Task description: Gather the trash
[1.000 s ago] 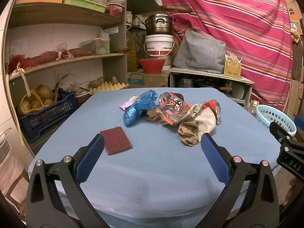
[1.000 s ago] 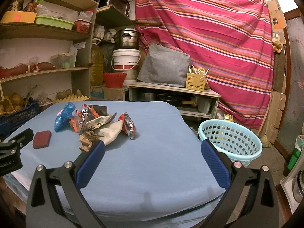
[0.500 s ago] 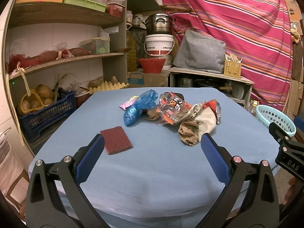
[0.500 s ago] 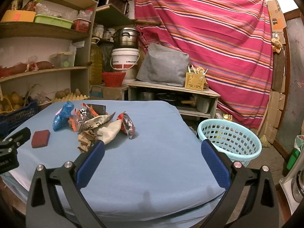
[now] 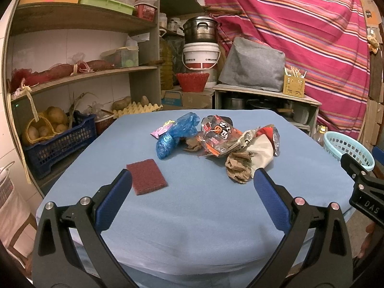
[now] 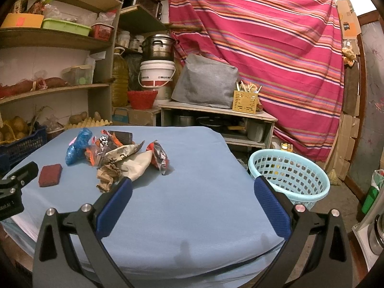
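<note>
A pile of trash lies on the blue table [image 5: 192, 206]: a blue plastic bag [image 5: 176, 134], an orange snack wrapper [image 5: 219, 135], a cream bag [image 5: 260, 151], crumpled brown paper [image 5: 237, 165] and a red foil wrapper [image 6: 159, 157]. A dark red scouring pad [image 5: 146, 176] lies nearer. My left gripper [image 5: 192, 192] is open and empty, just short of the pile. My right gripper [image 6: 192, 192] is open and empty over the table's near right part. A light blue basket [image 6: 290, 177] stands on the floor right of the table.
Wooden shelves [image 5: 72, 76] with potatoes in a blue crate [image 5: 55, 141] stand on the left. A low bench [image 6: 216, 112] with a grey cover, a white bucket [image 6: 157, 75] and a striped curtain [image 6: 264, 48] stand behind the table.
The right gripper has drifted slightly left and forward; the pile and basket sit a little further right in its view. The left gripper has hardly moved.
</note>
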`<state>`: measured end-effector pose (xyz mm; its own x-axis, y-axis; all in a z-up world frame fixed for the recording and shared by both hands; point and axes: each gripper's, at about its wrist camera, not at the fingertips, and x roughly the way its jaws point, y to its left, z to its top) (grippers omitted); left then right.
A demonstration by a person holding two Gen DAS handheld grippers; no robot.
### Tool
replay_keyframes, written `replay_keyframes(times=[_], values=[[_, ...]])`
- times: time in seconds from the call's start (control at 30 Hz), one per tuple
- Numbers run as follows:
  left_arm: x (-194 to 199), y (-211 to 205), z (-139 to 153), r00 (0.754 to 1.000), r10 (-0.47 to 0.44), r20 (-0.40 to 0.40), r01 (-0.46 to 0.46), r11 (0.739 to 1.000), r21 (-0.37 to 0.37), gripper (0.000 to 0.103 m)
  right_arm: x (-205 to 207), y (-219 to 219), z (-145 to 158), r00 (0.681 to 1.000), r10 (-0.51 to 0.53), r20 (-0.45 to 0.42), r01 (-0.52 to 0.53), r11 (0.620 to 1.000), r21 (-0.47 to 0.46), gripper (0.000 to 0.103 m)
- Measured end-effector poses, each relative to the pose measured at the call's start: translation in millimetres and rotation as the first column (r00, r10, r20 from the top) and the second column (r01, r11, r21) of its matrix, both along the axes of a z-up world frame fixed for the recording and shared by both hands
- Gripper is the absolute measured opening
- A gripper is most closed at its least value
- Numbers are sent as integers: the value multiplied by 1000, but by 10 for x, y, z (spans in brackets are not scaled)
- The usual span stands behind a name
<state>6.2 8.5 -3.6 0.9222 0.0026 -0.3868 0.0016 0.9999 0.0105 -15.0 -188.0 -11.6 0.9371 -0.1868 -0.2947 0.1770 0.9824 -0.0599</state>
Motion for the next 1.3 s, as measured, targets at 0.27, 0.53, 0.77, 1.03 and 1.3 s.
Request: replay_keyframes(times=[0.27, 0.53, 0.77, 1.03, 1.3], values=[[3, 0, 2, 1000, -1, -2, 1, 1000, 0, 98, 5, 6, -4, 1000, -1, 0, 1, 1000, 0, 99], [13, 6, -1, 1000, 0, -2, 0, 1000, 0, 98, 6, 8, 1, 1000, -1, -1, 1, 1000, -1, 99], [11, 3, 2, 1000, 0, -3, 0, 1000, 1, 98, 5, 9, 3, 1000, -1, -2, 1, 1000, -2, 99], [9, -3, 2, 1000, 0, -3, 0, 1000, 2, 98, 5, 10, 3, 1000, -2, -2, 2, 1000, -2, 99], [1, 4, -51, 1000, 2, -6, -2, 1000, 3, 98, 9, 20, 2, 1000, -1, -3, 1, 1000, -3, 99]])
